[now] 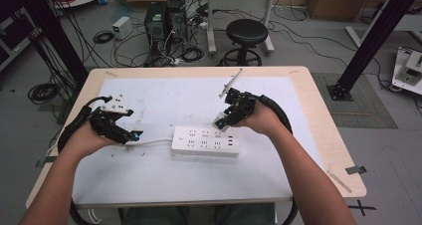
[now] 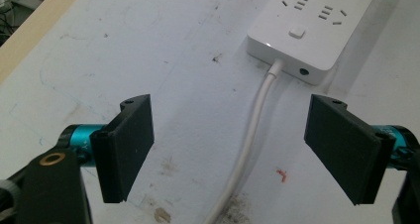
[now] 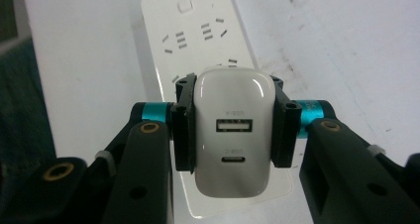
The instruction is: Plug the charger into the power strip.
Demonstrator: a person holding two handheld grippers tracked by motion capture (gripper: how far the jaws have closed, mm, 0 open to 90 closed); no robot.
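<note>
We are holding the white charger [image 3: 233,135] tight between the jaws of our right gripper [image 1: 230,116], and it is hanging just above the right part of the power strip [image 1: 205,140]. The strip's long side is running left to right on the table [image 1: 164,180], and its holes are lying under the charger. Our left gripper [image 1: 130,134] is waiting with its jaws wide open and holding nothing, over the strip's cord [image 2: 252,130], just left of the strip.
</note>
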